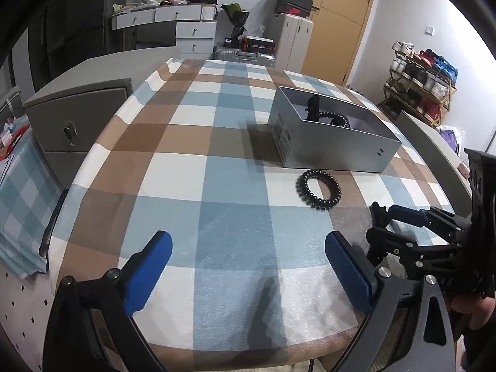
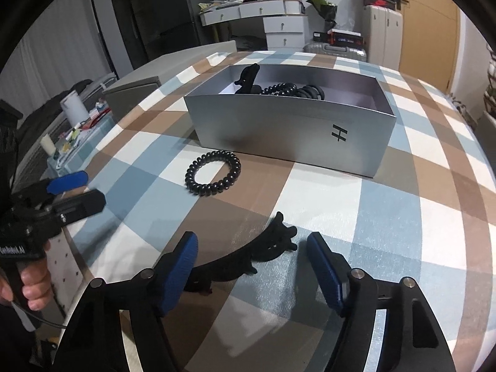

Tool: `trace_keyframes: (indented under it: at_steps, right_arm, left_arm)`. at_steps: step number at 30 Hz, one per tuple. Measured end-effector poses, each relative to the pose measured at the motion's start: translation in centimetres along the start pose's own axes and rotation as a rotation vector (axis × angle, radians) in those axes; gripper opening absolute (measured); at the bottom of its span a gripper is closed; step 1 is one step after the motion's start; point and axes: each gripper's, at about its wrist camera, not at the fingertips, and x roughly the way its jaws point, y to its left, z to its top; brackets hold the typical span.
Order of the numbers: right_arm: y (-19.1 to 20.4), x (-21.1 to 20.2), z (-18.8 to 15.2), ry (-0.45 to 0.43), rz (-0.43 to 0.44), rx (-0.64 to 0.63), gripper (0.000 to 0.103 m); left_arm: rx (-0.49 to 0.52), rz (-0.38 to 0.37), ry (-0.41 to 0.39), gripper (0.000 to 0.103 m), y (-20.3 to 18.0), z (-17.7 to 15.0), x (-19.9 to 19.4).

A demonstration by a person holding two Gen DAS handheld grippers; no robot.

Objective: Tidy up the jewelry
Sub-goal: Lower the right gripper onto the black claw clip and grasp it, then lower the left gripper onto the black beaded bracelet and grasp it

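Currently, your right gripper (image 2: 252, 266) is spread wide around the black claw hair clip (image 2: 248, 257) at its 12 o'clock, the spiral hair tie (image 2: 213, 173) lies at 11 o'clock beside the silver box (image 2: 279, 133), and your left gripper (image 1: 248, 266) gapes empty, presumably awaiting its turn.

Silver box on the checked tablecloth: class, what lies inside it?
Inside the open silver cardboard box lie a black plastic claw hair clip and black spiral coil hair ties. The near wall hides the floor, so anything lower cannot be seen.
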Motion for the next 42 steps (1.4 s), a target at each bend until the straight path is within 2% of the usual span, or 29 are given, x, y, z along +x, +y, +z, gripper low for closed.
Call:
trace_keyframes:
  at_steps: [3,5,7,9,18,26,33,42]
  right_arm:
    - [0.3,0.1,0.0,-0.004,-0.023,-0.020,0.058]
    - [0.7,0.1,-0.1,-0.008,-0.041,-0.047,0.049]
    - [1.0,0.1,-0.2,-0.013,-0.062,-0.077,0.029]
    - [1.1,0.1,-0.3,-0.019,-0.073,-0.093,0.025]
    - [-0.6,-0.4,-0.8,-0.065,-0.018,-0.049,0.023]
    - [-3.9,-2.1,-0.5,-0.130,0.055,0.042,0.023]
    - [-7.2,-3.5,0.6,-0.189,0.101,0.120,0.023]
    - [-10.0,-4.3,1.1,-0.229,0.110,0.170,0.023]
  left_arm:
    - [-0.013,0.001,0.002,0.097,0.4,0.0,-0.1]
    - [-0.019,0.003,0.007,0.097,0.5,0.0,0.0]
    - [-0.028,0.010,0.013,0.097,0.6,0.0,0.0]
    - [-0.037,0.010,0.022,0.097,0.7,0.1,0.1]
    - [-0.008,0.036,0.039,0.097,-0.6,0.8,0.6]
    - [0.033,0.049,0.057,0.097,-2.6,2.0,2.0]
    - [0.056,-0.047,0.112,0.097,-4.7,3.4,4.2]
    - [0.131,-0.070,0.156,0.097,-7.2,4.5,6.4]
